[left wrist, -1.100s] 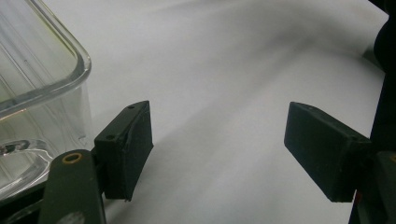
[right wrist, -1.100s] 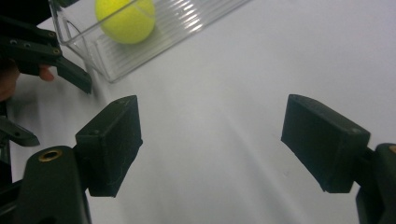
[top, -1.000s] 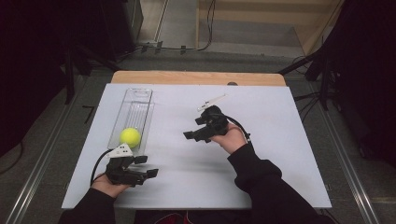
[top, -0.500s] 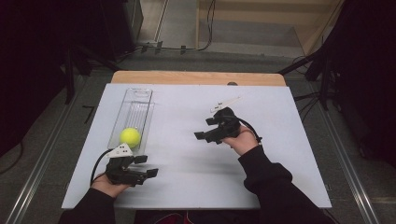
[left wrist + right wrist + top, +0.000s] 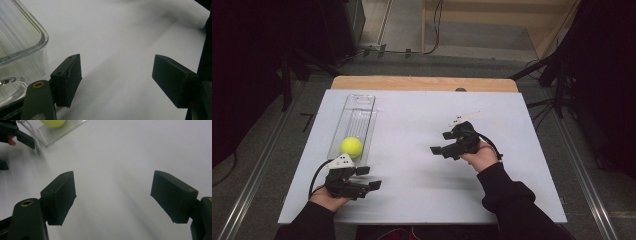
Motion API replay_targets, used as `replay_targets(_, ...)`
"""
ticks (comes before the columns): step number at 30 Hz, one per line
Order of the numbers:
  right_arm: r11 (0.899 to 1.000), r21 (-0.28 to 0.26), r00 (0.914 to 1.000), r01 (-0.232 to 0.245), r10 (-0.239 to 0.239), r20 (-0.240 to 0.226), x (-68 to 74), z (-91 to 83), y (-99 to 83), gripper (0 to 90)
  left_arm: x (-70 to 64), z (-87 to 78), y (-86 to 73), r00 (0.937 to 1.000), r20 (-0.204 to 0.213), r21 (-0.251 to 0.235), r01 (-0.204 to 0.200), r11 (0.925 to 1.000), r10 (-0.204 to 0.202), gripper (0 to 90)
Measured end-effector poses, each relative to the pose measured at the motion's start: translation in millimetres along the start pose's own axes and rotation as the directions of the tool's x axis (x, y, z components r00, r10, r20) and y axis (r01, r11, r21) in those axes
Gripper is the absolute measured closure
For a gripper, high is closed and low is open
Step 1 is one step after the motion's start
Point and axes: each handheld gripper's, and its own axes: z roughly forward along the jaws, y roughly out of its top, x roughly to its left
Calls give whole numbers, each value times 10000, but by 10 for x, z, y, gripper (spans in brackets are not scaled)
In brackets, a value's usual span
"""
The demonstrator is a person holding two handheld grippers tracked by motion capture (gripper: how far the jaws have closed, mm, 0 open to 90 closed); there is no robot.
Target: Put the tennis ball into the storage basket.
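Yellow ball (image 5: 351, 146) sits in clear tray (image 5: 357, 112) near surface's left edge; placing looks done. Left tool (image 5: 364, 178) wide, empty, beside tray. Right tool (image 5: 442, 143) wide, empty, mid-surface. Little left.

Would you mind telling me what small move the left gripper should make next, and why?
Probably swing the left gripper toward the yellow ball in the clear tray. Its jaws stand open and empty over bare table, the tray's near corner sits just beside them, and the right gripper, also open, is much farther away.
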Motion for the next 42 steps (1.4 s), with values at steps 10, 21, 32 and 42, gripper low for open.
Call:
replay_targets(10, 9991, -166, 9990, -383, 387, 234, -98, -174, -230, 182, -2, -6, 3, 10000, -49, -47, -4, 10000, 4, 240)
replay_targets(21, 9971, -164, 9956, -738, 746, 566, -155, -314, -506, 182, 0, -1, 3, 10000, -32, -22, 31, 10000, -31, 241)
replay_targets(32, 9940, -227, 9913, -1073, 1087, 741, -175, -454, -748, 181, -1, 5, 5, 10000, -48, 42, 23, 10000, -23, 241)
replay_targets(42, 9909, -303, 9865, -1308, 1331, 950, -169, -565, -936, 181, -4, 8, 4, 10000, -58, 56, 36, 10000, -36, 241)
